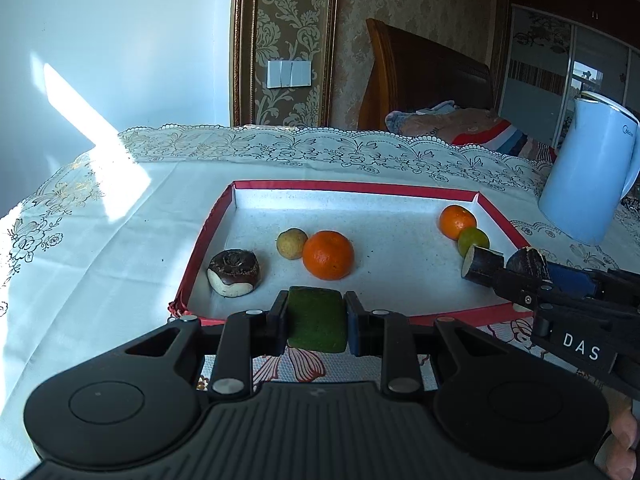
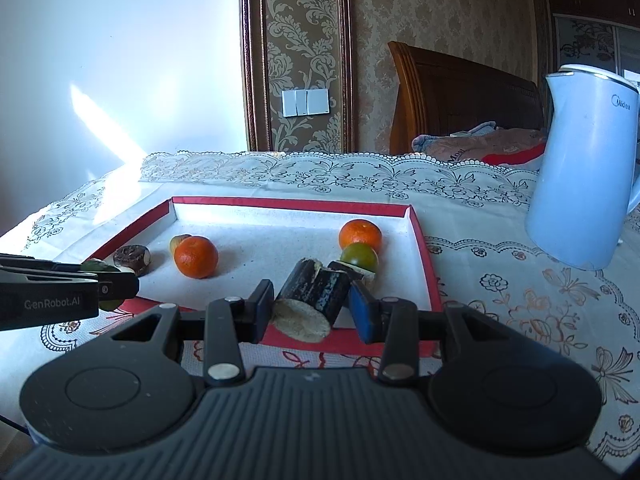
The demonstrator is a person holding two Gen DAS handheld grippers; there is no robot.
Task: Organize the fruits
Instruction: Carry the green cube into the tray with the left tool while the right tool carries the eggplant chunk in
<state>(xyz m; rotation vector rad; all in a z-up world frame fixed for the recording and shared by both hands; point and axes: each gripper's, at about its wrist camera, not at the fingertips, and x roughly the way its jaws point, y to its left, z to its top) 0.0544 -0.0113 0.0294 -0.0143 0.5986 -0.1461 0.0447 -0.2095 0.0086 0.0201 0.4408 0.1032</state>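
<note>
**Both grippers loaded at the near edge of the tray**

My left gripper [image 1: 316, 322] is clamped on a dark green fruit [image 1: 317, 318], squeezed between both pads, at the near edge of the red-rimmed tray [image 1: 352, 188], towards its left corner. My right gripper [image 2: 310, 308] is clenched on a dark-skinned sugarcane piece [image 2: 310, 302], pale cut end facing me, over the near edge further right.

Inside the tray, a second sugarcane piece [image 2: 352, 270] lies just beyond the one I hold; I cannot tell whether the two touch. Behind it, near the right edge, a small green citrus [image 2: 359, 257] sits against an orange mandarin [image 2: 360, 234]. Towards the left side rests a larger mandarin [image 1: 328, 255], with a small yellowish fruit [image 1: 291, 243] touching it on its left. Nearest the left edge lies a water chestnut [image 1: 234, 272], dark brown above, white below.

The tray sits on a lace tablecloth [image 1: 100, 240]. A white kettle [image 2: 580, 168] stands on the cloth, apart from the tray's far right corner.
</note>
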